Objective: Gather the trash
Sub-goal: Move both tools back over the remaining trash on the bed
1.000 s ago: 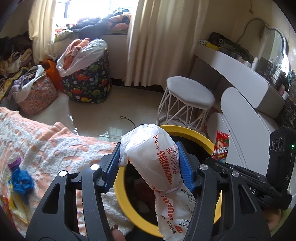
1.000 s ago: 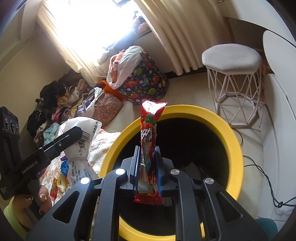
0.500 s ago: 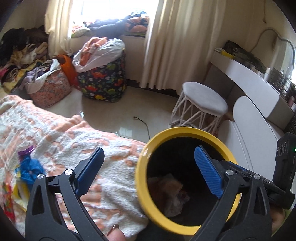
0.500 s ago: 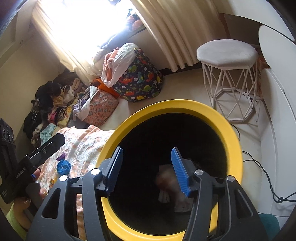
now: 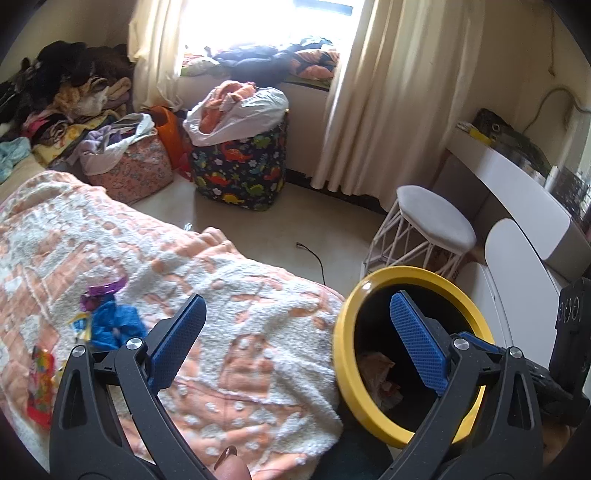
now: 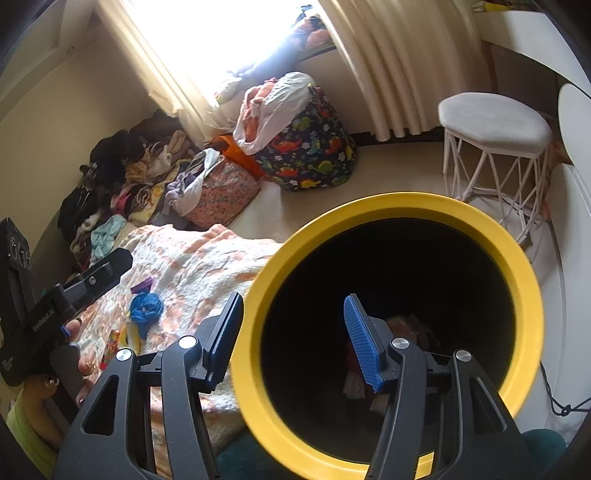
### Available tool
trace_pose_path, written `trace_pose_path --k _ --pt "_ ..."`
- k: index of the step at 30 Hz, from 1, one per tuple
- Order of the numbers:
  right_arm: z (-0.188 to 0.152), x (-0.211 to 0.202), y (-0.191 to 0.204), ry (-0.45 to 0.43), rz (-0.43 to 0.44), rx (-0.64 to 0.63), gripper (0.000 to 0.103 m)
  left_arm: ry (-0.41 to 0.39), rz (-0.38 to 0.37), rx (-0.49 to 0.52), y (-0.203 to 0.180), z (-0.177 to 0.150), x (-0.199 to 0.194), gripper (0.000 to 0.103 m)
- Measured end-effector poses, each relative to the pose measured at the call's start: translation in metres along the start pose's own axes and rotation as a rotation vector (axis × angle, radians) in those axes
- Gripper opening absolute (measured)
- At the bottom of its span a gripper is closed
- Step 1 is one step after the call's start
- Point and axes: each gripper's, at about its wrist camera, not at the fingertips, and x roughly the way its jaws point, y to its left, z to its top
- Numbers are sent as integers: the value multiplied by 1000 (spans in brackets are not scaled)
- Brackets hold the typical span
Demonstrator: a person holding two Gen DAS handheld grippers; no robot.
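Your left tool (image 5: 291, 341) and right tool (image 6: 291, 341) stand apart, empty, beside the yellow-rimmed bin (image 6: 517, 266); no label is legible.

You're in a home bedroom: blanket-covered bed (image 5: 221, 295), curtained window (image 5: 258, 22), clothes piles (image 5: 74, 96), vanity stool (image 5: 436, 221).

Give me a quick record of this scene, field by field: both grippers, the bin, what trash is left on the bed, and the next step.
left gripper: open, nothing between the jaws
right gripper: open, empty, jaws at the bin's rim
bin: yellow rim, dark inside, crumpled wrappers at the bottom
blanket: orange and white, beside the bin
trash left: blue wad, purple wrapper, colourful wrapper, all on the blanket
likely next step: reach for the blue wad
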Motion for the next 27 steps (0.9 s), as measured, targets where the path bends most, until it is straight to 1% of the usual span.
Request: trace_pose_path --k 27 --pt "-8 35 105 71 135 -224 55 -75 121 -141 90 -5 -45 92"
